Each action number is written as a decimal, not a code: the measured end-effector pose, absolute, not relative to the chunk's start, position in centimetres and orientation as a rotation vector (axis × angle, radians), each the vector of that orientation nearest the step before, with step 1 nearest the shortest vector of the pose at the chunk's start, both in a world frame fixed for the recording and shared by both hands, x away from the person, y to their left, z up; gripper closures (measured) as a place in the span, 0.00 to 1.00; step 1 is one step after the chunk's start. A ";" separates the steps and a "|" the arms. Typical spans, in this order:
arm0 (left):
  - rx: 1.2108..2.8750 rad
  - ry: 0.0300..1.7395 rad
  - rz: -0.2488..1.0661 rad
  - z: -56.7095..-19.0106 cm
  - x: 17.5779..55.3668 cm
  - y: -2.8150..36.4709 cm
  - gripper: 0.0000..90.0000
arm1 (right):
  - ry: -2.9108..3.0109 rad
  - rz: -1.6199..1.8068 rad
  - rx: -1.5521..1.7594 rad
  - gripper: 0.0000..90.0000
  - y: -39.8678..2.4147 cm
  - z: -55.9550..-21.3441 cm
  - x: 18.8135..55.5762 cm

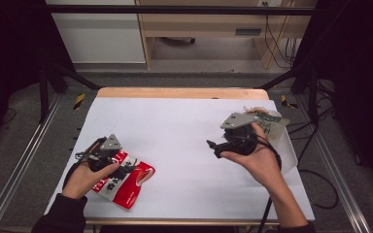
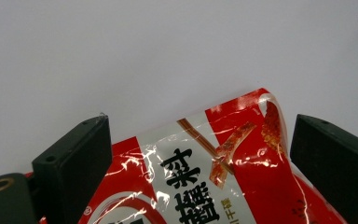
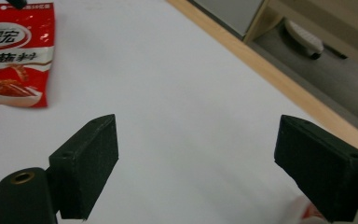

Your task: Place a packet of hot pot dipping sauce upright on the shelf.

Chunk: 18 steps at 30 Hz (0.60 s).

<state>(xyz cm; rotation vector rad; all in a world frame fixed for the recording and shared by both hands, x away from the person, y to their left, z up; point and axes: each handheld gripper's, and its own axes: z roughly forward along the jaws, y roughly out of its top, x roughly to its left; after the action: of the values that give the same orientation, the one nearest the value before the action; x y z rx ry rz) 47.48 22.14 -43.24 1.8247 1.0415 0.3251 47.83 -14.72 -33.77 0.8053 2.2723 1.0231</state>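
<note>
A red and white snack packet with black characters lies flat near the table's front left. My left gripper is down over it. In the left gripper view the packet sits between the two black jaws of the left gripper, which stand wide apart on either side of its end. My right gripper is held above the right half of the table, pointing left. In the right gripper view the right gripper is open over bare white surface, with the packet far off.
White paper covers the table, whose wooden edge shows at the back. A green and white packet and a clear plastic bag lie at the right edge behind the right hand. Cables trail on the floor beyond.
</note>
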 end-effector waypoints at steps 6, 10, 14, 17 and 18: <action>1.802 1.055 0.346 -43.0 47.5 23.0 0.06 | 2.314 1.051 0.797 0.16 -11.0 -37.2 47.5; 1.803 1.058 0.368 -42.9 47.4 23.6 0.06 | 2.342 1.073 0.810 0.15 -9.0 -39.3 47.5; 1.794 1.074 0.397 -42.7 47.1 24.3 0.06 | 2.341 1.068 0.810 0.15 -7.8 -41.5 47.5; 1.796 1.076 0.414 -42.4 47.0 24.9 0.06 | 2.341 1.060 0.827 0.15 -7.8 -42.5 47.5; 1.795 1.080 0.424 -42.3 47.0 25.1 0.06 | 2.343 1.069 0.839 0.15 -7.9 -42.8 47.5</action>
<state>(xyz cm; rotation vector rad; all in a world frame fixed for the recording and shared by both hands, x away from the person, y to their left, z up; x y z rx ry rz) 47.03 25.09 -42.32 1.7947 1.0800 0.4244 47.46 -7.94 -42.80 0.8394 2.3429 1.0686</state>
